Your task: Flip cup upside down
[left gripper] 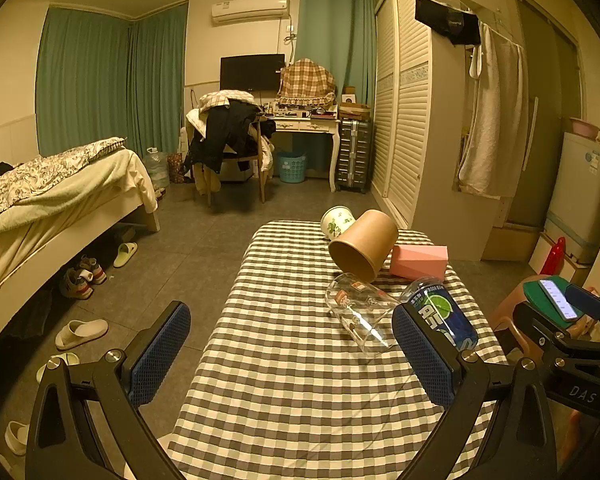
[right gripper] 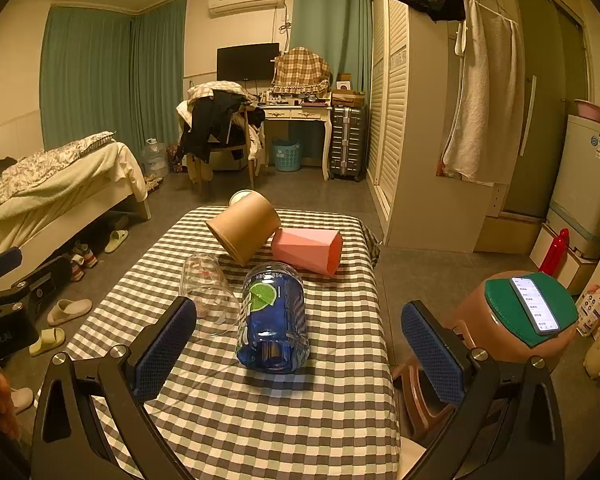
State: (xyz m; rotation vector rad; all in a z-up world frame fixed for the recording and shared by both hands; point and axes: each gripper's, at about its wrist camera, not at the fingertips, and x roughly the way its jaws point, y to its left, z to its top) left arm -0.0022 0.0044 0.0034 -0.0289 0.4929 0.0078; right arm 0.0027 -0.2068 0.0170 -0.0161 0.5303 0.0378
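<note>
Cup: clear glass tumbler (left gripper: 360,320) lay sideways at one o'clock; fragile, slippery; grip mid-wall
Jaws: left gripper (left gripper: 292,356) and right gripper (right gripper: 300,344) gaped wide, empty

We see a table under grey-and-cream checked cloth (right gripper: 260,420). On it lie a clear glass (right gripper: 208,292), blue printed cup (right gripper: 274,320), brown paper cup (right gripper: 244,228) at twelve o'clock, and pink faceted cup (right gripper: 308,250) at one o'clock.

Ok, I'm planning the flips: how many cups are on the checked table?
5. Clear glass near left, blue lime cup beside it, brown paper cup behind, pink cup to its right, white floral cup at the far edge. All lie tipped; more may be hidden.
</note>
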